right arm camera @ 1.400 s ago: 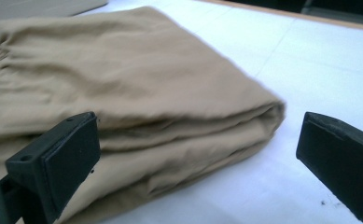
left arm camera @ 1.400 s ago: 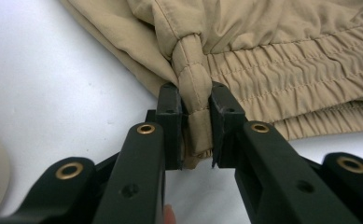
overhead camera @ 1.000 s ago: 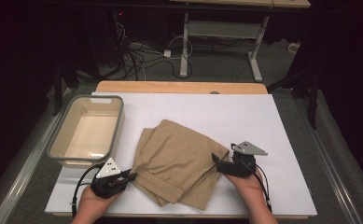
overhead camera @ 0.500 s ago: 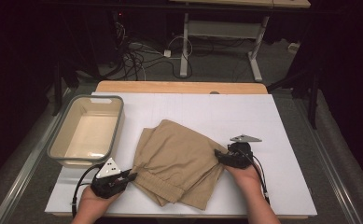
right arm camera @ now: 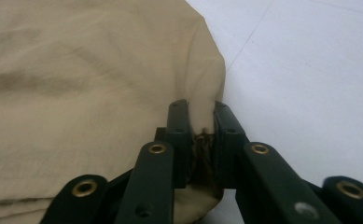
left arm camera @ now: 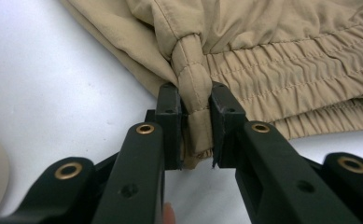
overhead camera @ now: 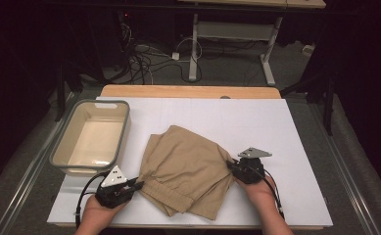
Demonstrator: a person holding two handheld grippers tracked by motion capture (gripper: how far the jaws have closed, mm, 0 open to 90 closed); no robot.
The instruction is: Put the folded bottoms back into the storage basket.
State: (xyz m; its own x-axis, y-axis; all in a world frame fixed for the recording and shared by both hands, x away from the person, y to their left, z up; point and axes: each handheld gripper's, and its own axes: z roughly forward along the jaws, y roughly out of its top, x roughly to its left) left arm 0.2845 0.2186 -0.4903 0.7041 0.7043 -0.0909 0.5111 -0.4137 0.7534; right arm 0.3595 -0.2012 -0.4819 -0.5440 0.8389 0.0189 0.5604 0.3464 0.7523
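High view: a pair of tan shorts [overhead camera: 185, 174] is seen lying folded on the white board [overhead camera: 276, 127], which is used here as the landmark. The shorts are placed near the middle of the board, toward its near edge. A grey tub [overhead camera: 91, 137] is set on the board's left end, just beside the shorts but not touching them, and nothing is seen inside it. The left gripper [overhead camera: 138, 184] is held at the near left corner of the shorts. In the left gripper view, the stretchy waistband [left arm camera: 195, 88] is pinched tight between the two black jaws, so that corner is held fast. The right gripper [overhead camera: 229, 165] is held at the right edge of the shorts. Its jaws have just been closing, and in the right gripper view a fold of the cloth [right arm camera: 202, 112] is squeezed between them. Both sides are likely gripped this way so the shorts can be lifted and kept flat, maybe to be folded again or moved to the tub.
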